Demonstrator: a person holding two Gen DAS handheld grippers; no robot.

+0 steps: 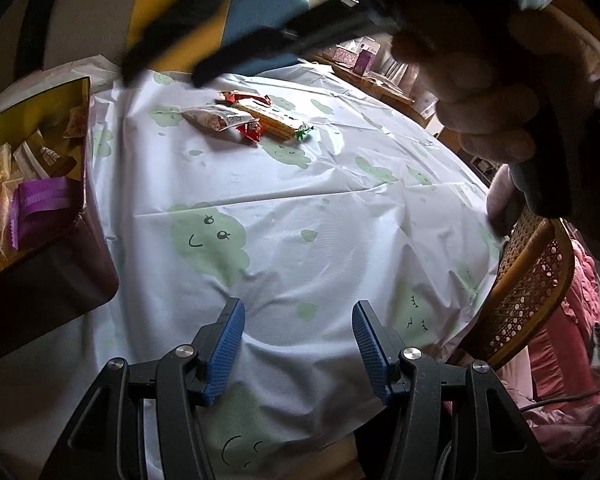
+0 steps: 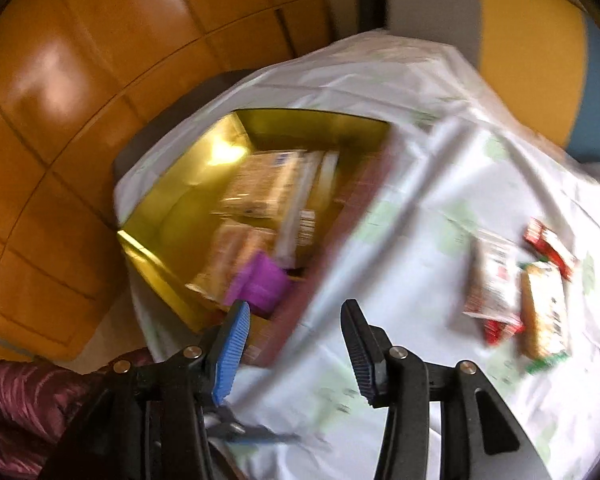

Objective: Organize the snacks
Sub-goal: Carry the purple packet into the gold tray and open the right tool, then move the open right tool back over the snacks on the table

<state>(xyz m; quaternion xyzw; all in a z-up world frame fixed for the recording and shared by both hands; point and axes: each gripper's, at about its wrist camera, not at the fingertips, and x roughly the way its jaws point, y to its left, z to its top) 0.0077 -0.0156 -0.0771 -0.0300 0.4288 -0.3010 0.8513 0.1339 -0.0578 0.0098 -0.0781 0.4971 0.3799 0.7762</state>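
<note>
A dark box with a gold inside (image 1: pixel 86 128) stands at the table's left and holds several snack packs, one purple (image 1: pixel 36 208). It also shows in the right wrist view (image 2: pixel 172 184), blurred, with the purple pack (image 2: pixel 260 284). A small pile of snacks lies on the cloth: a white pack (image 1: pixel 216 117), a biscuit pack (image 1: pixel 274 120) and red wrappers (image 1: pixel 250 132); in the right wrist view they are the white pack (image 2: pixel 494 280) and biscuit pack (image 2: pixel 544 312). My left gripper (image 1: pixel 298 308) is open and empty above the cloth. My right gripper (image 2: pixel 296 308) is open and empty near the box's corner, and shows blurred in the left wrist view (image 1: pixel 204 64).
A white tablecloth with green cloud faces (image 1: pixel 300 208) covers the table. A cane-backed chair (image 1: pixel 532 280) with pink cloth stands at the right edge. A yellow and blue chair (image 2: pixel 540 60) is at the far side. The floor is orange tile (image 2: pixel 60 120).
</note>
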